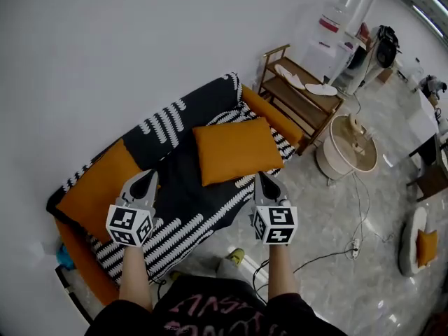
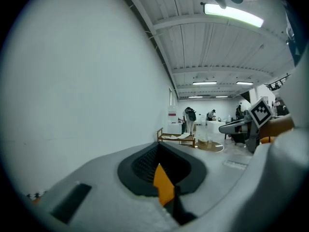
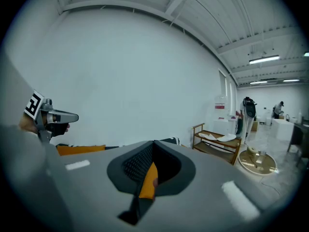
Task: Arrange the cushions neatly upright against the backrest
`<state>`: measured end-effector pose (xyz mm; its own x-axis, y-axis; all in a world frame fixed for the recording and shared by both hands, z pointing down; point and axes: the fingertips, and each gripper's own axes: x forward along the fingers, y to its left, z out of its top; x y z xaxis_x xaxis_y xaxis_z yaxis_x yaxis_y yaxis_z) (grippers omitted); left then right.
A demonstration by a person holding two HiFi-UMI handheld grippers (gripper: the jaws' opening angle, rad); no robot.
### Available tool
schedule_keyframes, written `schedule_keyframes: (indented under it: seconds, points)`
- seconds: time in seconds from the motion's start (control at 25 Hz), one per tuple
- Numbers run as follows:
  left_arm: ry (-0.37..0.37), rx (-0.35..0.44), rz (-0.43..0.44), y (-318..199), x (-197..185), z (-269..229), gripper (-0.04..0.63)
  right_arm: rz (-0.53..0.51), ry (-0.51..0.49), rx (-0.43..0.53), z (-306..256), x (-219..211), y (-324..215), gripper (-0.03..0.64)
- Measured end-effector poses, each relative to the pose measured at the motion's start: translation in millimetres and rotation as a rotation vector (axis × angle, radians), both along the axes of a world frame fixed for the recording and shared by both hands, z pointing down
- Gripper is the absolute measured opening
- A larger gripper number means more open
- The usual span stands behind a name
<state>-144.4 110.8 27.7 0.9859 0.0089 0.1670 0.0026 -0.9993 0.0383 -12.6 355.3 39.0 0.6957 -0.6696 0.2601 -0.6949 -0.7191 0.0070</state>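
A sofa (image 1: 182, 110) with a black and white striped cover stands against the white wall. One orange cushion (image 1: 234, 149) lies flat on the seat, right of the middle. A second orange cushion (image 1: 98, 186) rests at the sofa's left end, and a third orange cushion (image 1: 274, 120) lies along the right end. My left gripper (image 1: 150, 176) is shut and empty, over the seat beside the left cushion. My right gripper (image 1: 261, 177) is shut and empty, at the near right corner of the middle cushion. Only an orange sliver shows past the shut jaws in each gripper view.
A wooden shelf bench (image 1: 301, 93) stands right of the sofa, with a round pale stool (image 1: 348, 150) in front of it. A water dispenser (image 1: 334, 33) is behind. Cables and a power strip (image 1: 354, 245) lie on the floor at right. People stand far off (image 3: 248, 111).
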Motion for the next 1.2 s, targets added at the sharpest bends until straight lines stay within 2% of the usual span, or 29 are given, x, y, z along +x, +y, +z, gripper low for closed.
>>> schedule_keyframes:
  seconds: [0.12, 0.32, 0.56, 0.72, 0.88, 1.2]
  points:
    - [-0.023, 0.017, 0.044, 39, 49, 7, 0.003, 0.047, -0.021, 0.014, 11, 38, 48, 0.012]
    - [-0.046, 0.024, 0.059, 93, 123, 5, 0.003, 0.103, -0.046, 0.015, 17, 106, 127, 0.012]
    - [-0.085, 0.035, 0.11, 145, 189, 22, 0.003, 0.134, -0.068, 0.008, 32, 158, 181, 0.012]
    - [-0.115, 0.037, 0.137, 158, 222, 34, 0.003, 0.143, -0.082, 0.001, 43, 181, 192, 0.012]
    - [-0.122, 0.0, 0.136, 155, 253, 49, 0.003, 0.152, -0.087, -0.009, 54, 206, 194, 0.012]
    - [-0.158, -0.034, 0.128, 126, 332, 85, 0.003, 0.157, -0.111, -0.054, 81, 289, 175, 0.012]
